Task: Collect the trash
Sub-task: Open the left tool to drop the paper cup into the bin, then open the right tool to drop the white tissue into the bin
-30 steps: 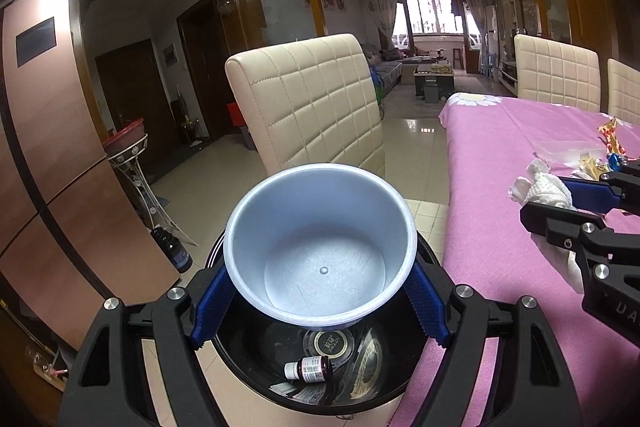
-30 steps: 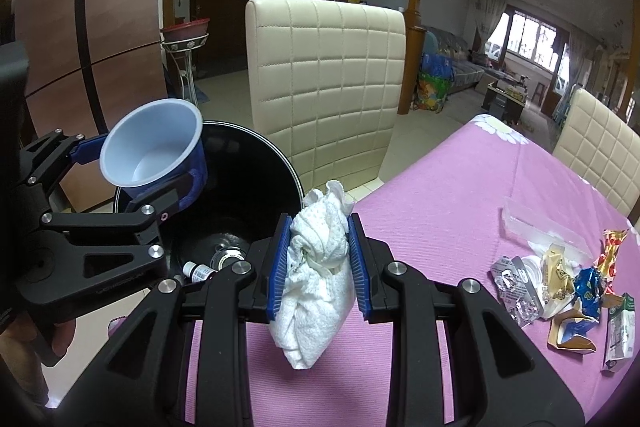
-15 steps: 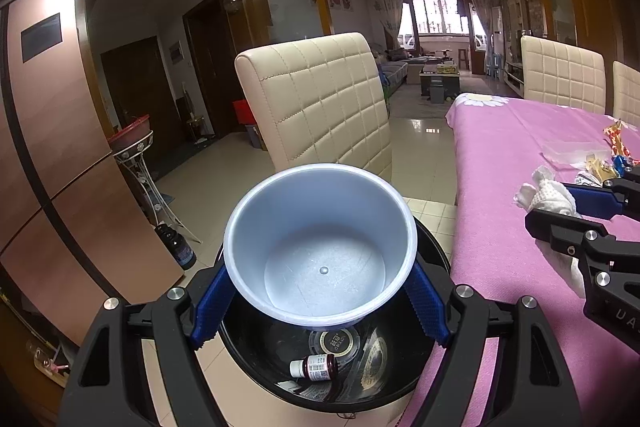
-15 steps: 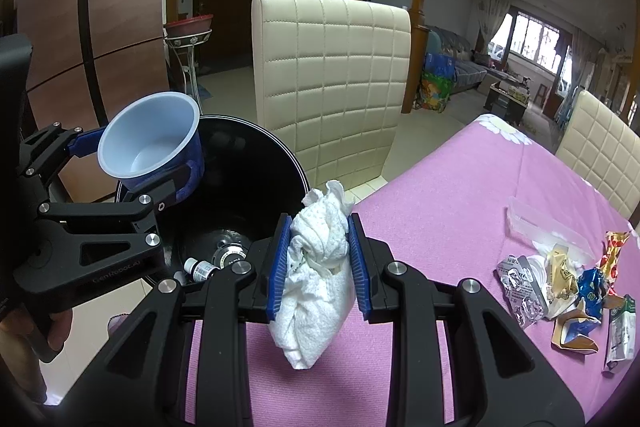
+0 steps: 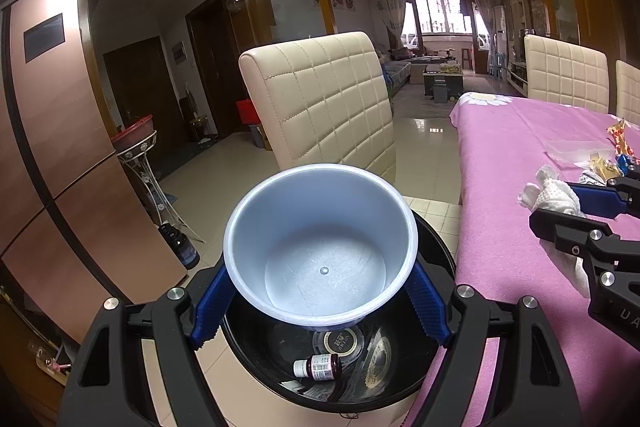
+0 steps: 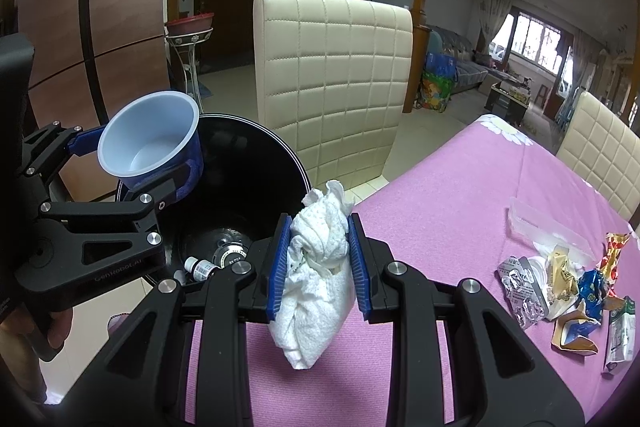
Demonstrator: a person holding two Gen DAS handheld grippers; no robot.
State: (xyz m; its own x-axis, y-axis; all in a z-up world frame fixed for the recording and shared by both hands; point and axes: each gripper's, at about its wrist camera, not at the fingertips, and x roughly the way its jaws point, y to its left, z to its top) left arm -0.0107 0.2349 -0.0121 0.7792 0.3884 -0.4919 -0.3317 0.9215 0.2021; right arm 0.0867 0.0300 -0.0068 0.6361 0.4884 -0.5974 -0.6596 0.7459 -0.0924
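Observation:
My left gripper (image 5: pixel 320 291) is shut on an empty light-blue plastic cup (image 5: pixel 320 247) and holds it upright over the black trash bin (image 5: pixel 434 251); the cup (image 6: pixel 150 143) and bin (image 6: pixel 256 163) also show in the right wrist view. A small bottle (image 5: pixel 318 367) lies in the bin. My right gripper (image 6: pixel 318 263) is shut on a crumpled white paper towel (image 6: pixel 316 279) above the pink table's edge, just right of the bin. The towel also shows in the left wrist view (image 5: pixel 554 195).
A cream padded chair (image 6: pixel 332 83) stands behind the bin. On the pink tablecloth (image 6: pixel 440 211) at the right lie several wrappers (image 6: pixel 560 291) and a clear plastic lid (image 6: pixel 548 231). A plant stand (image 5: pixel 136 155) and dark bottle (image 5: pixel 180 247) are on the floor left.
Both grippers keep their hold. The views have shifted slightly: the bin and the small bottle in it show a little more under the cup.

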